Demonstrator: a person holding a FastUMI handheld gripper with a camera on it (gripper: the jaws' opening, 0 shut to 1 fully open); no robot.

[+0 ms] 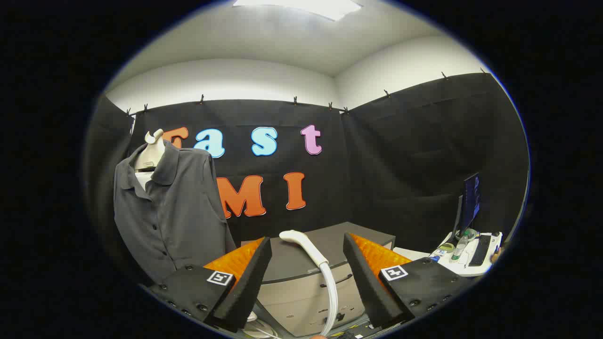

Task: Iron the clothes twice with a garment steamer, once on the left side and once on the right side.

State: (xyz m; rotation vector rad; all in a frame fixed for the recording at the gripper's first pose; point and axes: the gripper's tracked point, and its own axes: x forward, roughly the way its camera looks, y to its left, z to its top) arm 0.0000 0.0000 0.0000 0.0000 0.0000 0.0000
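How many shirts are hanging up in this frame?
1. A grey shirt hangs on a mannequin form, left of and beyond the open gripper. The white steamer head lies on the grey cabinet, ahead between the fingers. Nothing is gripped yet.

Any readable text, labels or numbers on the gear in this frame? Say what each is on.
No legible text on the gear.
Square markers on the gripper: coded patterns, not words.
Monitor and bottle on the side desk: too small to read.
Gripper open, steamer head just beyond its fingers: no print seen.
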